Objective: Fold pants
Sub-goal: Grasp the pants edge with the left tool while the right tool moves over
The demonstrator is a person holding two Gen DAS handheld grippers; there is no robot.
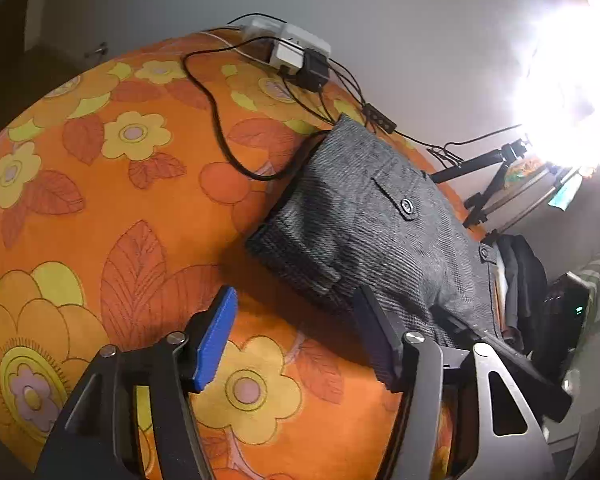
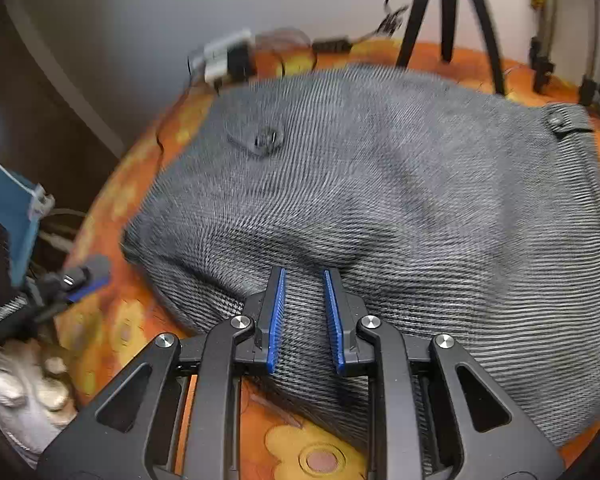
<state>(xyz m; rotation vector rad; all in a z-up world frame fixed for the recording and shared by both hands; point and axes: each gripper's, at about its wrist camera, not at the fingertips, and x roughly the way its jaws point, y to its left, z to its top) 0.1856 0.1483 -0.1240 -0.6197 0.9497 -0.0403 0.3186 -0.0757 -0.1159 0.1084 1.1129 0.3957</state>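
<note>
Grey woven pants [image 1: 380, 232] lie folded into a compact stack on the orange flowered cloth [image 1: 100, 200], a buttoned pocket flap [image 1: 406, 206] facing up. My left gripper [image 1: 296, 320] hovers open just in front of the stack's near corner with nothing between its fingers; its right finger sits at the fabric's edge. In the right wrist view the pants [image 2: 380, 184] fill the frame. My right gripper [image 2: 304, 274] stands over their near edge, blue pads a narrow gap apart, the cloth lying flat beneath them, not pinched. The left gripper [image 2: 80, 276] shows at the left.
A white power strip with plugged adapters [image 1: 296, 48] and black cables [image 1: 216, 120] lies at the far edge of the cloth. Tripod legs [image 2: 444, 8] stand behind the pants. A glaring lamp [image 1: 572, 92] and dark items [image 1: 528, 280] sit to the right. A gloved hand [image 2: 20, 392] is at lower left.
</note>
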